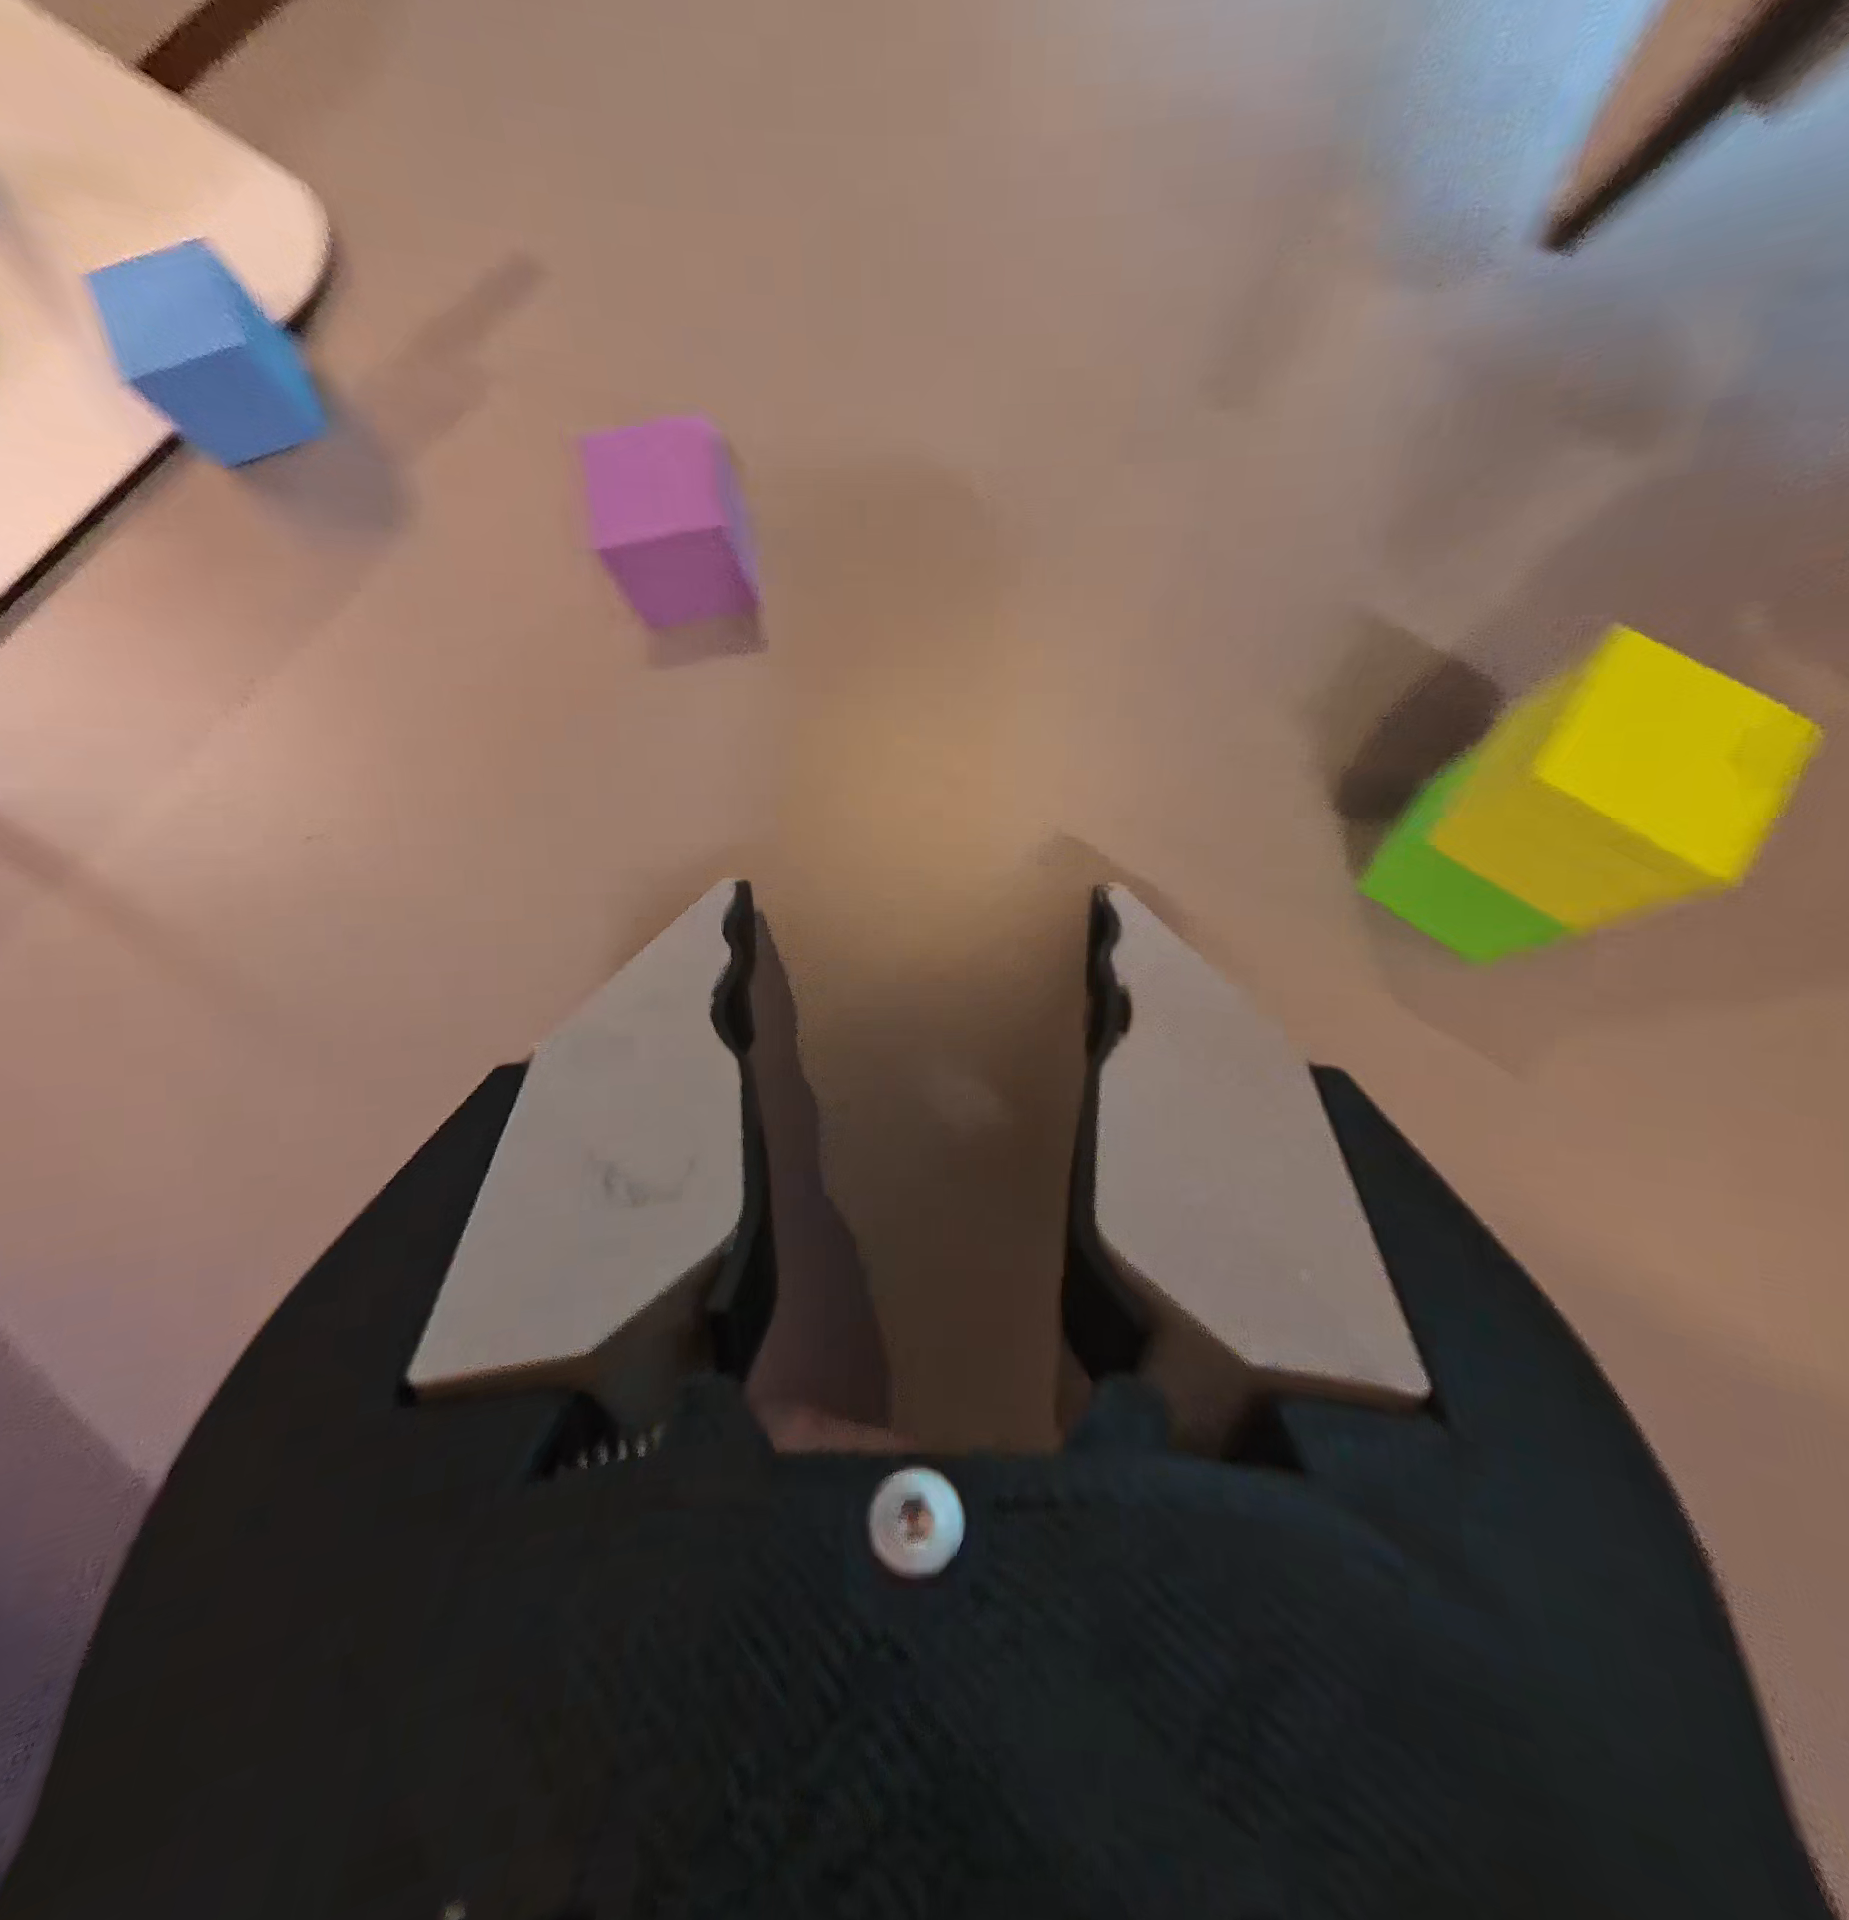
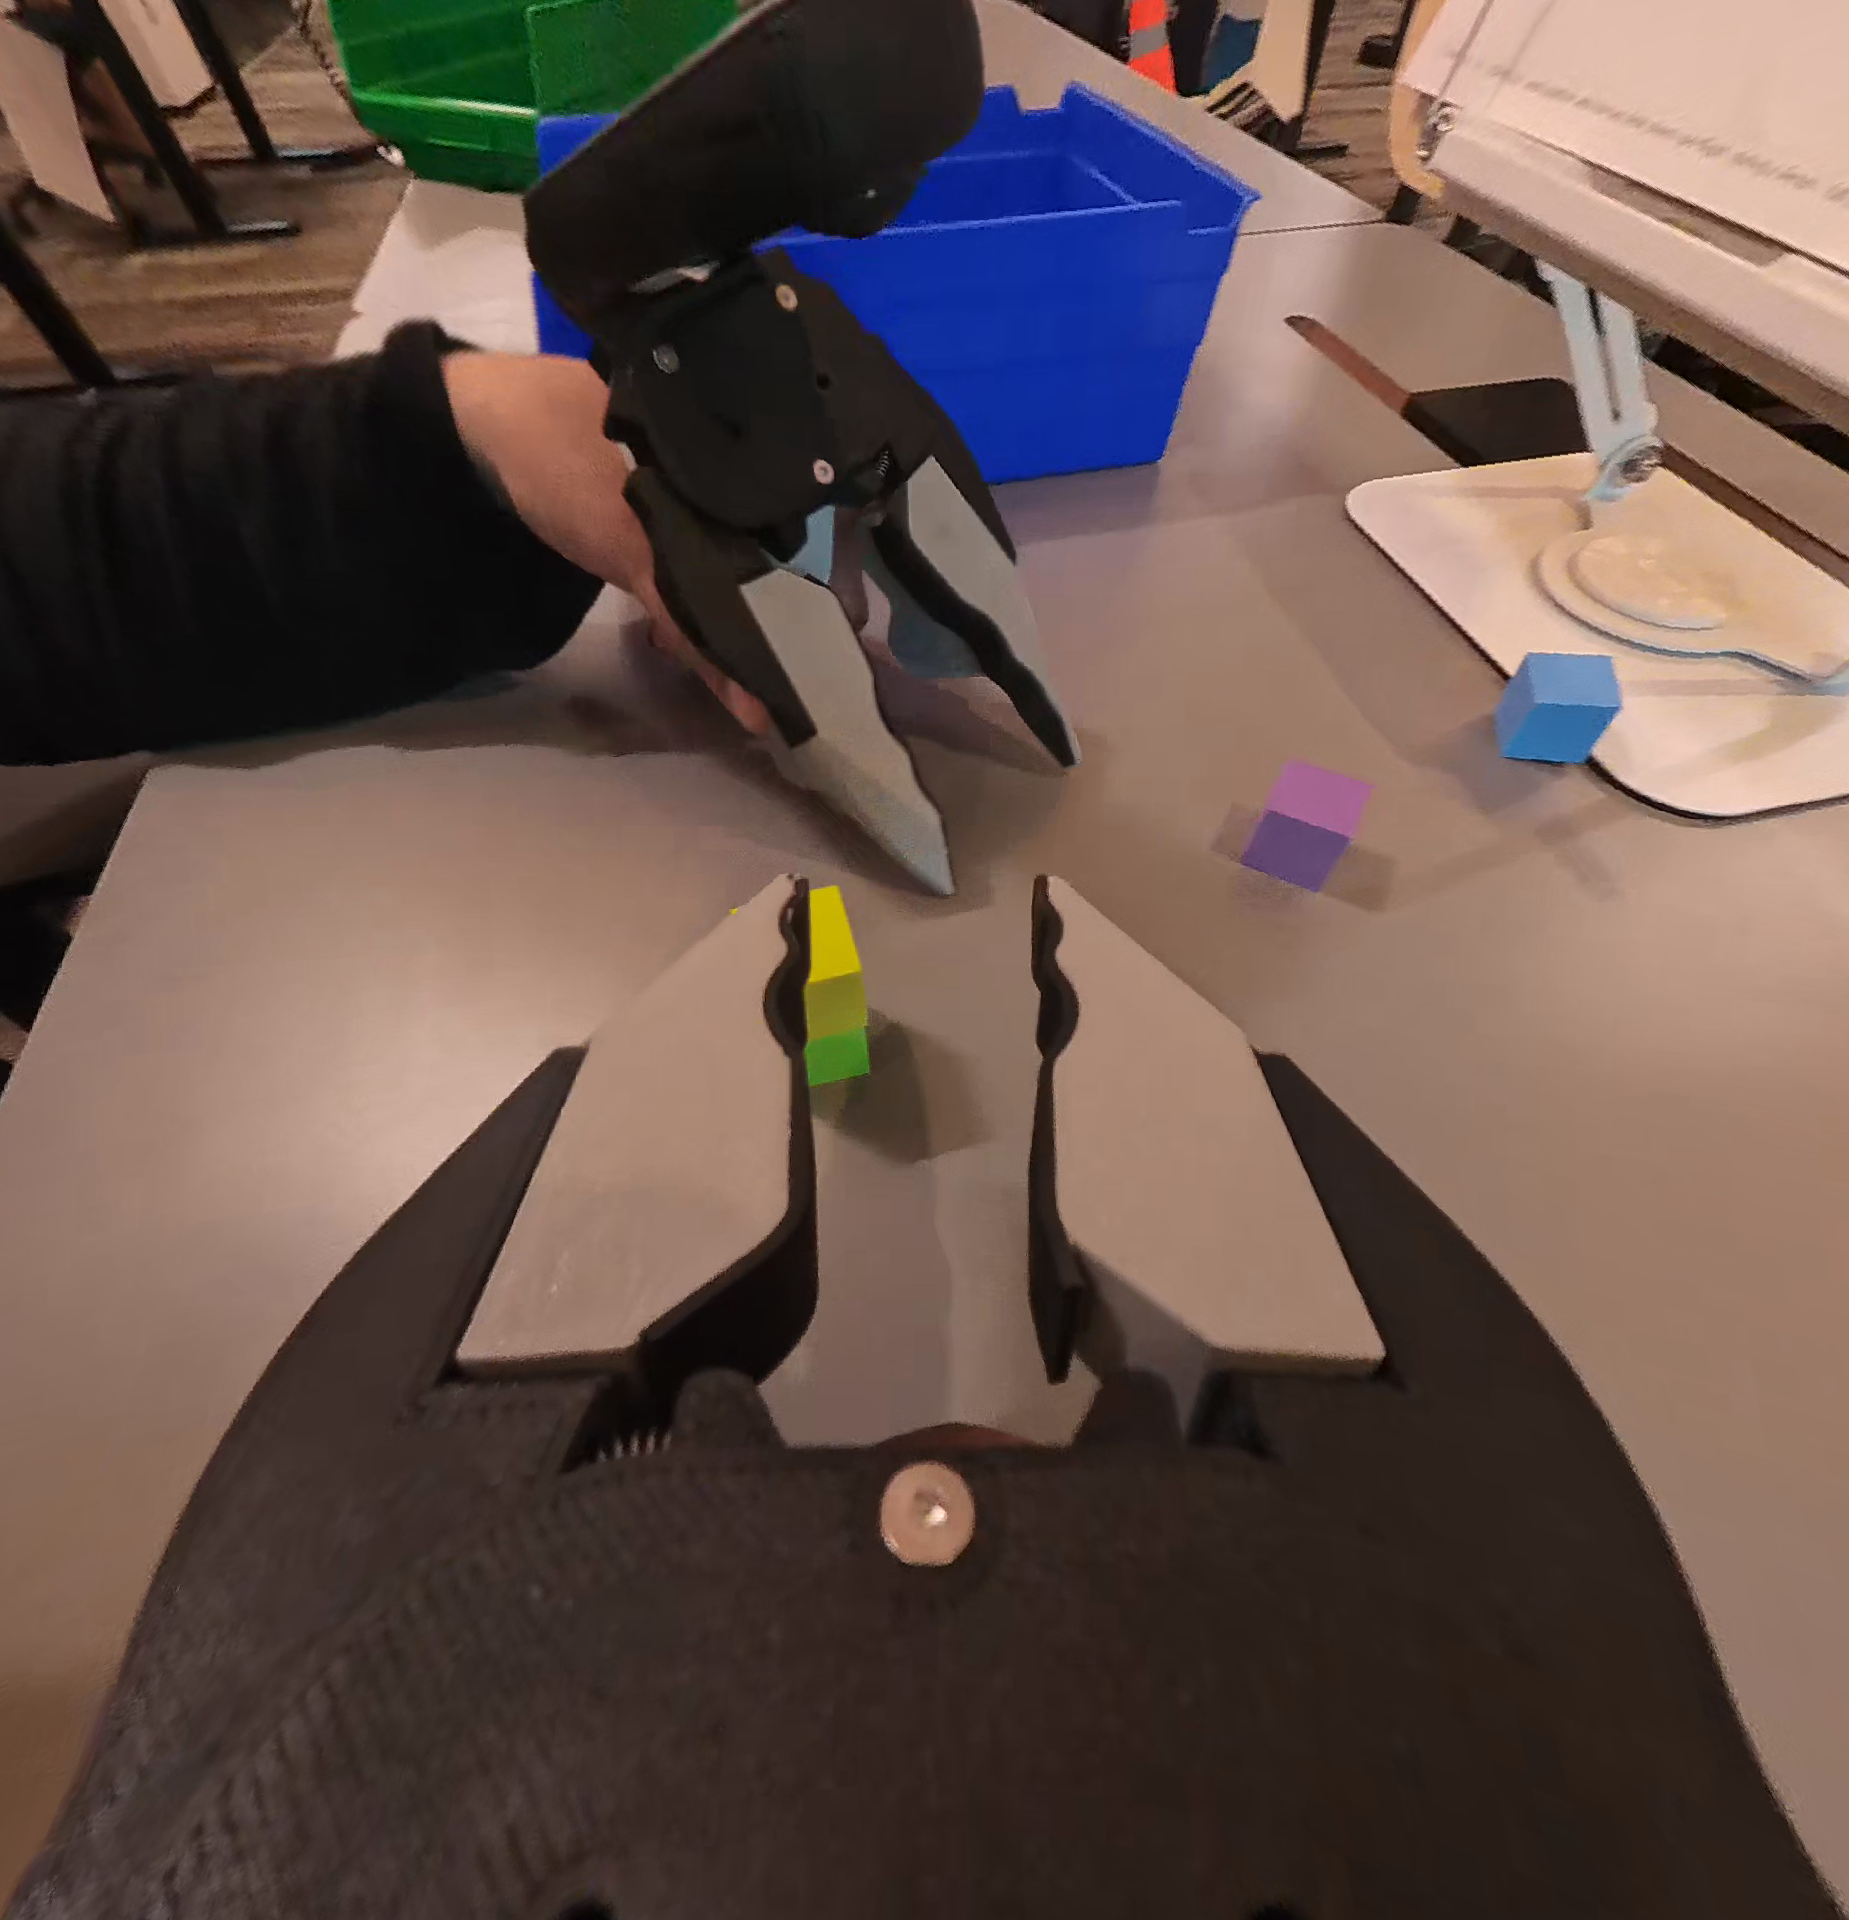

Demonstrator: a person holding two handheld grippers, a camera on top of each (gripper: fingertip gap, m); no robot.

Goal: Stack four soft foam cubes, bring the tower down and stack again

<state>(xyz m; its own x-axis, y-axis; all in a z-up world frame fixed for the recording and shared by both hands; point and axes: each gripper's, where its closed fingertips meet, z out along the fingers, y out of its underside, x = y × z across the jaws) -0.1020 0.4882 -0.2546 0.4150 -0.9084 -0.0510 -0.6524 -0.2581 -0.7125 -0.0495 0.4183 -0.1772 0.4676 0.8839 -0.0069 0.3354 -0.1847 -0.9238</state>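
Observation:
A yellow cube point(image 1: 1647, 769) sits on a green cube point(image 1: 1439, 894) at the right of the left wrist view; both also show in the right wrist view, yellow cube point(image 2: 832, 961) over green cube point(image 2: 837, 1055), partly hidden by my right finger. A purple cube point(image 1: 671, 520) point(image 2: 1304, 826) lies alone on the table. A blue cube point(image 1: 208, 353) point(image 2: 1554, 707) rests on the edge of a white stand base point(image 2: 1730, 748). My left gripper point(image 1: 920, 894) point(image 2: 1003, 821) is open and empty above the table. My right gripper point(image 2: 915, 894) is open and empty, just behind the two-cube stack.
A blue bin point(image 2: 1055, 301) and a green bin point(image 2: 463, 83) stand at the table's far side. A person's hand and dark sleeve point(image 2: 224, 561) hold the left gripper. The white stand point(image 2: 1626, 135) rises at the right. The grey table point(image 2: 380, 1039) has a seam on the left. Between my left fingertips and the purple cube point(image 2: 1304, 826) there is roughly 8 centimetres. It turns up in the left wrist view point(image 1: 713, 482) as well.

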